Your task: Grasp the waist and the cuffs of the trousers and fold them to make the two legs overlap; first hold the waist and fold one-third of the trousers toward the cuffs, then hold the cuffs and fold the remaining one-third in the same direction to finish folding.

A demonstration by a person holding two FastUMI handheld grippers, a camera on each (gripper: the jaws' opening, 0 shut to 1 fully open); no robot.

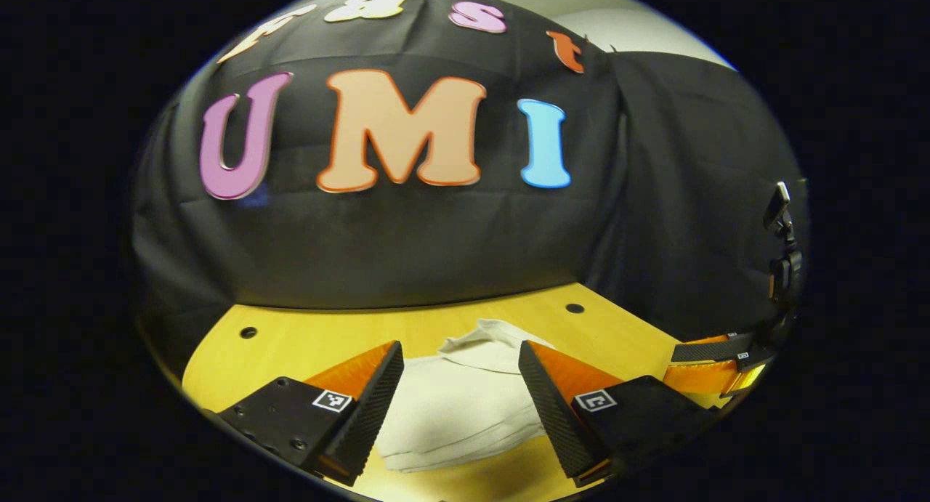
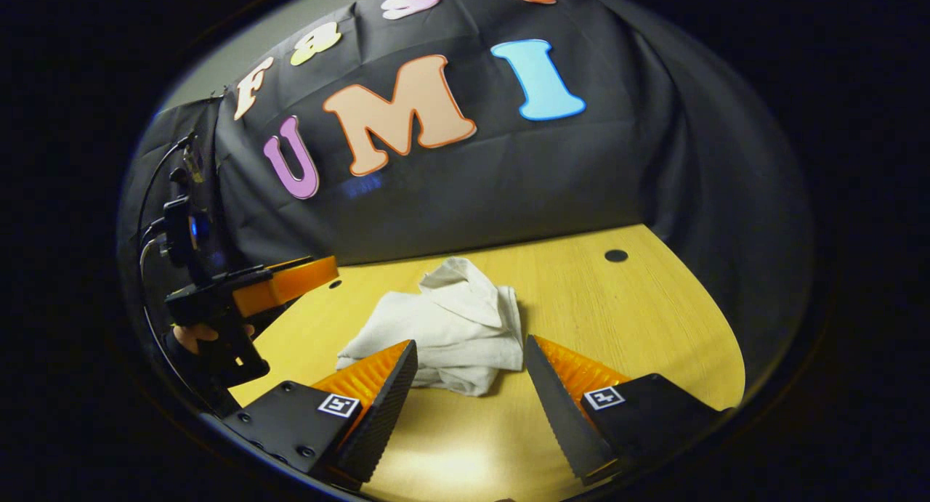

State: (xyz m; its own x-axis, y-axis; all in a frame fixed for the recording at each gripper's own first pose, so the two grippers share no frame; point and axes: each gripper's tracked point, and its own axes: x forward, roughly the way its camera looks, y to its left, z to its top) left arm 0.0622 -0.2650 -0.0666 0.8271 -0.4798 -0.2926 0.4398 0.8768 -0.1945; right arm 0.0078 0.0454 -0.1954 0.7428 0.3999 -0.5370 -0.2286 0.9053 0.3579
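Trousers [image 2: 447, 328]: pale cloth, folded into a compact bundle (top layer rumpled), lying on the wooden table [image 2: 617, 320] near the black cloth wall [image 2: 508, 175]. Left gripper [image 1: 461, 357]: jaws wide, holding nothing, the bundle lying beyond and between its fingers. Right gripper [image 2: 470, 349]: jaws wide, empty, held above the table just short of the bundle.

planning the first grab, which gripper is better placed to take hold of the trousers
Left, probably. The trousers lie between the open left gripper; the right gripper is open just short of them.
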